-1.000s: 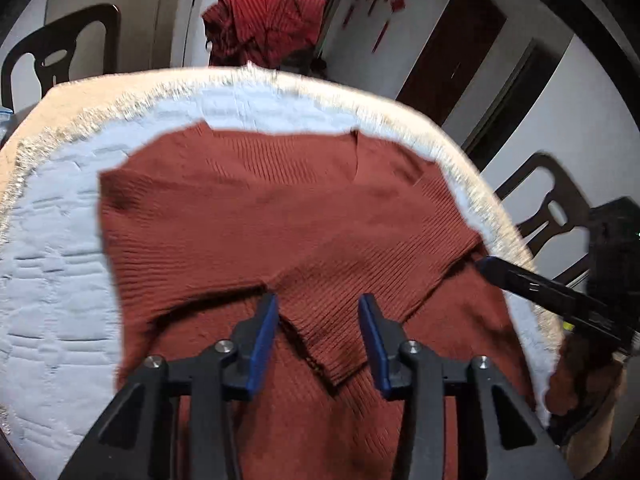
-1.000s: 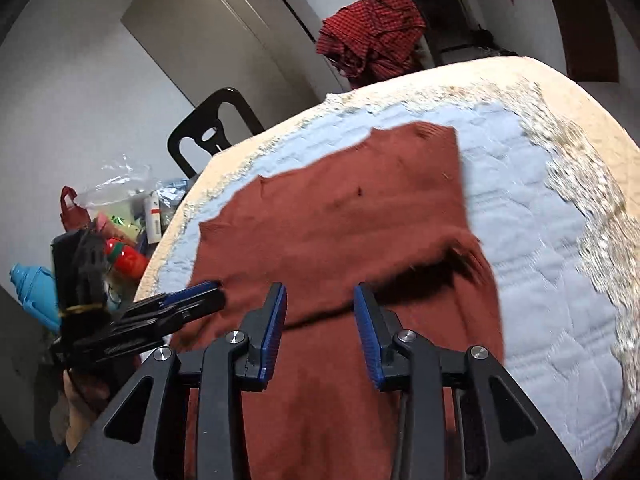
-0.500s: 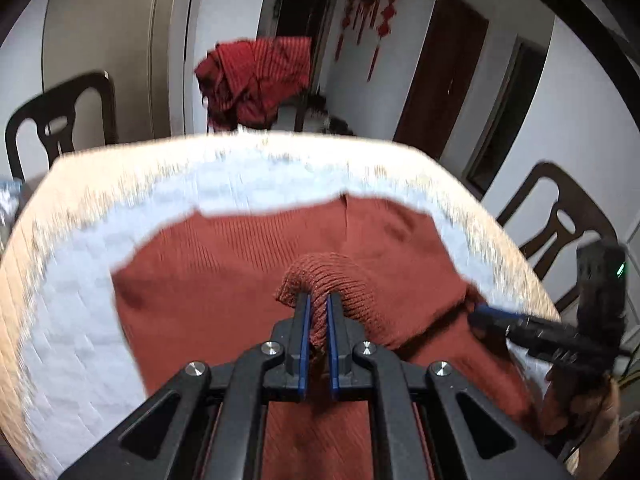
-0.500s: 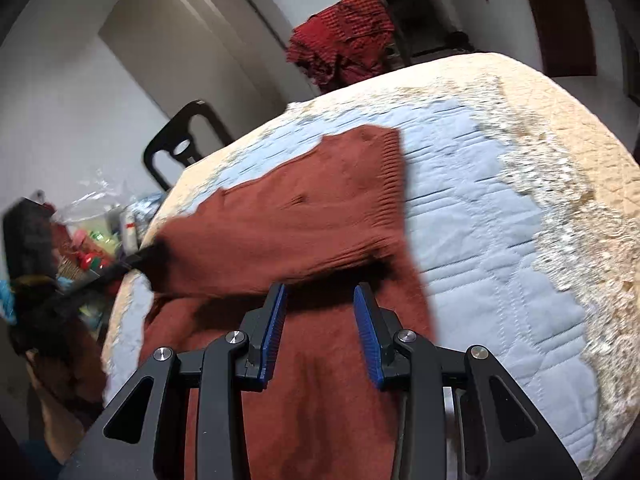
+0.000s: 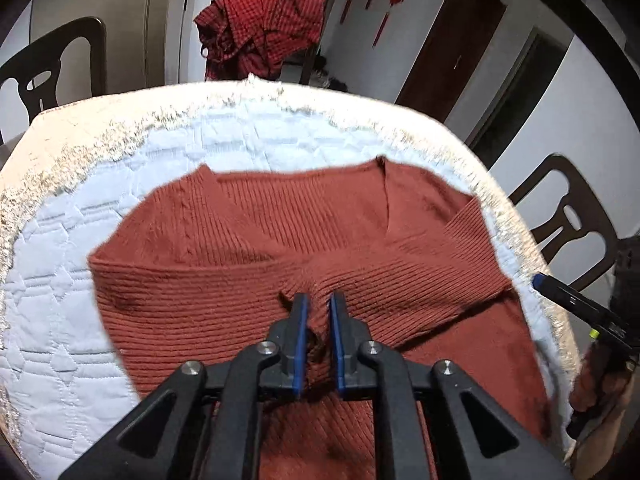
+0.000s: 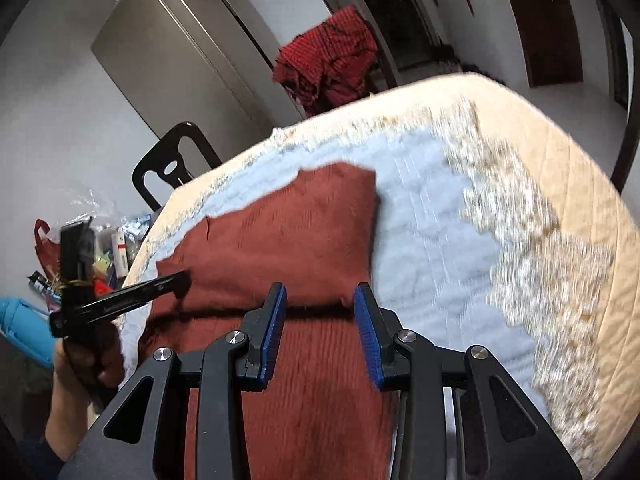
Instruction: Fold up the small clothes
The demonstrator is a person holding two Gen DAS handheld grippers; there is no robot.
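Rust sweater (image 5: 248,248) on quilted table (image 5: 80,344)

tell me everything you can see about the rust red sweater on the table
The rust red sweater is a ribbed knit with a V neckline at its far edge. It lies on a white quilted table cover, its near part hanging toward the camera. One portion is folded across the body, making a raised double layer. The left gripper is shut on a pinch of that folded knit, its jaws having just been closing and easing a little. The right gripper stands open above the fold's edge, apparently not pressing it.
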